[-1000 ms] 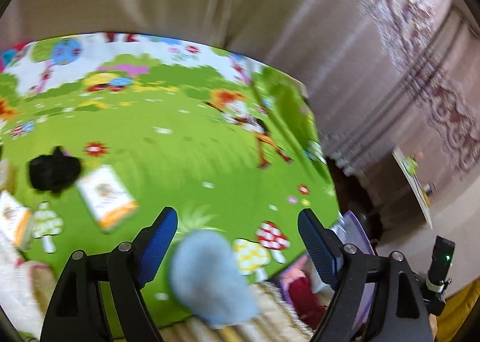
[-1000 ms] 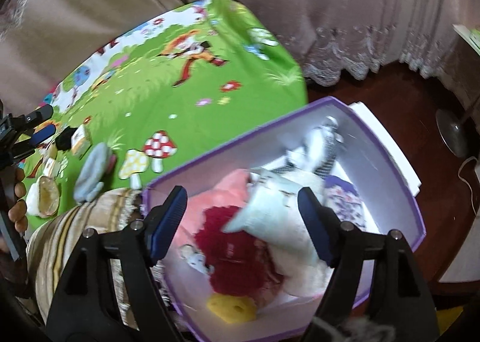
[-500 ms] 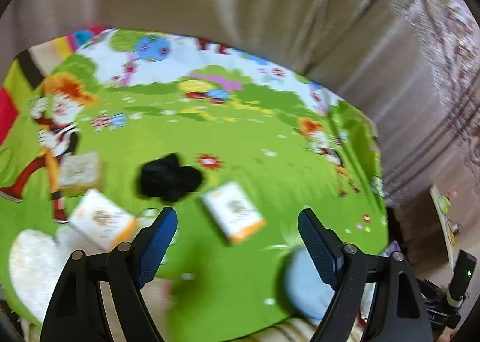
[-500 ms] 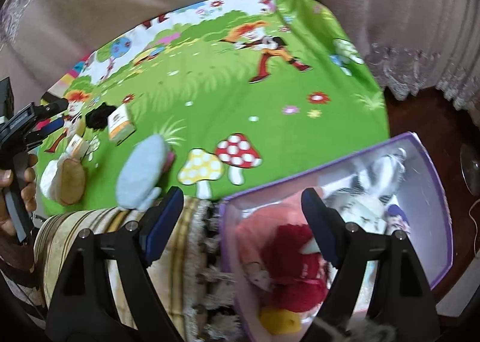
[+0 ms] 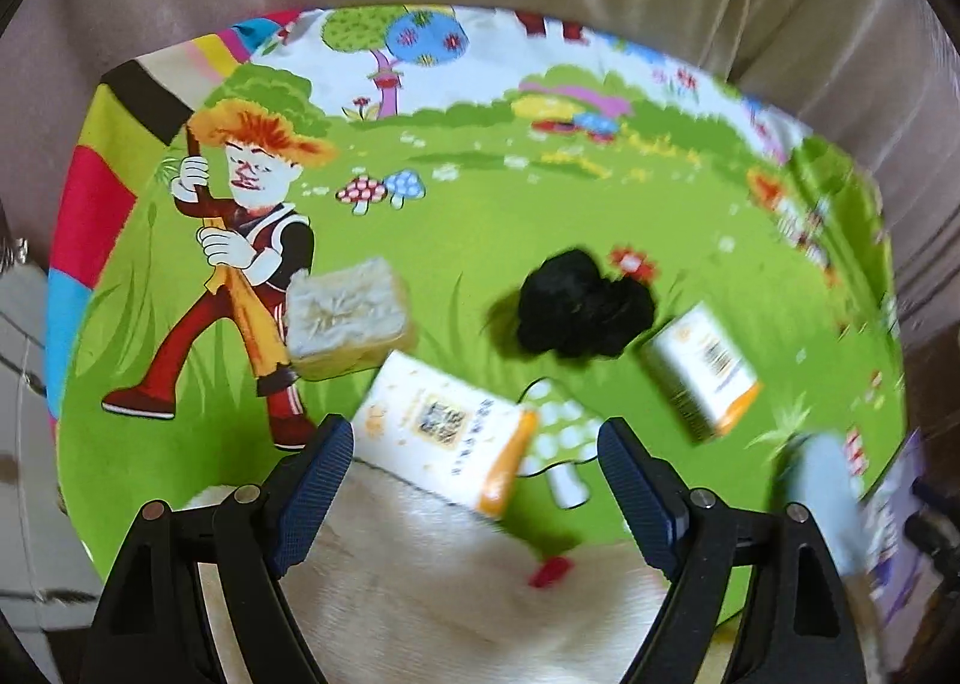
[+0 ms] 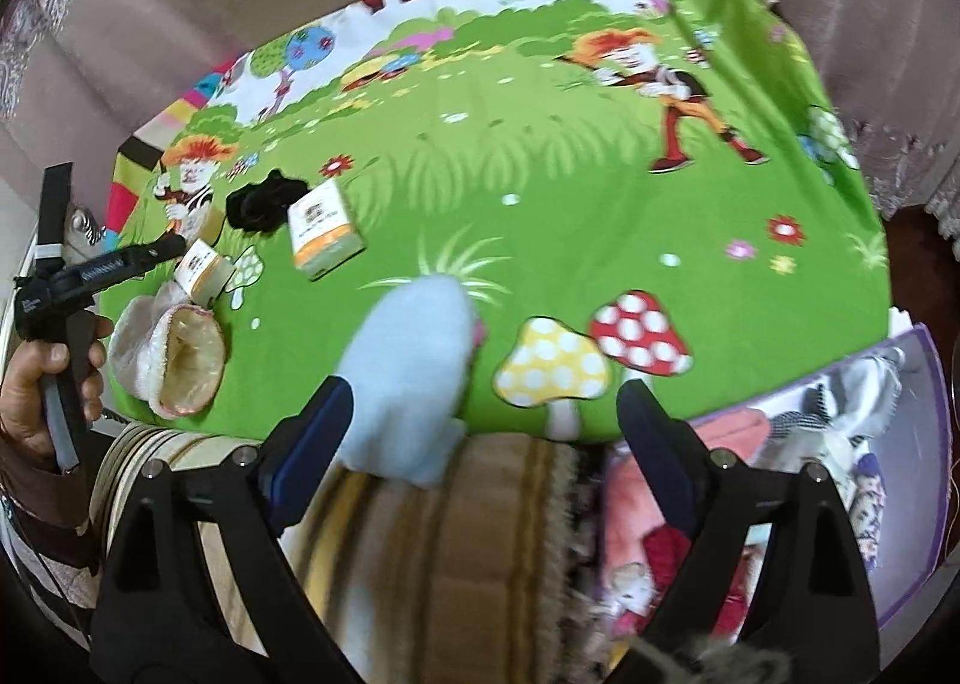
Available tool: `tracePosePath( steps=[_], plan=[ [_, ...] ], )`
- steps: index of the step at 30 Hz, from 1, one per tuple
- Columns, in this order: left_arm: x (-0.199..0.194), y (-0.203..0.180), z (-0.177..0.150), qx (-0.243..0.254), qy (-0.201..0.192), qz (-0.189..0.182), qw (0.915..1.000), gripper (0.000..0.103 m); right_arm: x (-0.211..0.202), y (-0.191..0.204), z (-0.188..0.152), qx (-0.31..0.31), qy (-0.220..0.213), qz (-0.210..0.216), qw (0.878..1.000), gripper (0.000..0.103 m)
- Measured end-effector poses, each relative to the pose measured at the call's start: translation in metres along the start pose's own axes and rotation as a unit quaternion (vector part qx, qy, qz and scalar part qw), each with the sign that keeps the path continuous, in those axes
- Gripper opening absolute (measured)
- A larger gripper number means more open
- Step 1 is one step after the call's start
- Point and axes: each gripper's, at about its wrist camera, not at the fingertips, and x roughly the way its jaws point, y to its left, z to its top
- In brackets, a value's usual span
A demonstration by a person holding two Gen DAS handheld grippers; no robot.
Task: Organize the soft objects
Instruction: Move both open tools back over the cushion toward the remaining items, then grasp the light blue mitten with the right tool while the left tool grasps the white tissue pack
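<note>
My left gripper [image 5: 474, 459] hangs with its jaws spread wide and nothing between them, over the near edge of the mat [image 5: 480, 216]. Right under it lies a cream plush [image 5: 420, 576], blurred, spilling over that near edge. Just past the fingertips a white-and-orange pack [image 5: 441, 432] rests partly on the plush. A pale sponge block [image 5: 345, 318] sits just beyond it to the left, close beside the pack. Farther in, toward the middle of the mat, a black bundle [image 5: 582, 306] lies with a second pack [image 5: 699, 369] just beside it on the right.

My right gripper [image 6: 483, 420] also has its jaws spread and empty. It hovers at the mat's near edge, above a striped cloth [image 6: 456, 552]. A light blue plush [image 6: 414, 372] lies just ahead of the left finger, its near end hanging over the edge onto the cloth. Off the mat's near right corner stands the purple bin [image 6: 924, 558], holding pink, red and grey soft things. In that view, my left hand [image 6: 42, 384] grips its tool past the left edge.
</note>
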Motion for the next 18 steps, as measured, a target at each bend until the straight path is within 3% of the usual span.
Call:
tracePosePath(
  steps=[7, 13, 18],
  plan=[
    [0.032, -0.002, -0.002, 0.062, 0.035, 0.034, 0.9969, 0.085, 0.04, 0.035, 0.007, -0.022, 0.041, 0.012, 0.999, 0.092],
    [0.054, 0.003, -0.006, 0.062, 0.052, 0.037, 0.996, 0.086, 0.063, 0.053, 0.011, -0.046, 0.059, -0.009, 0.997, 0.092],
    [0.056, 0.004, -0.009, 0.064, 0.044, 0.031, 0.9965, 0.083, 0.082, 0.06, 0.01, -0.064, 0.073, -0.029, 0.995, 0.092]
  ],
)
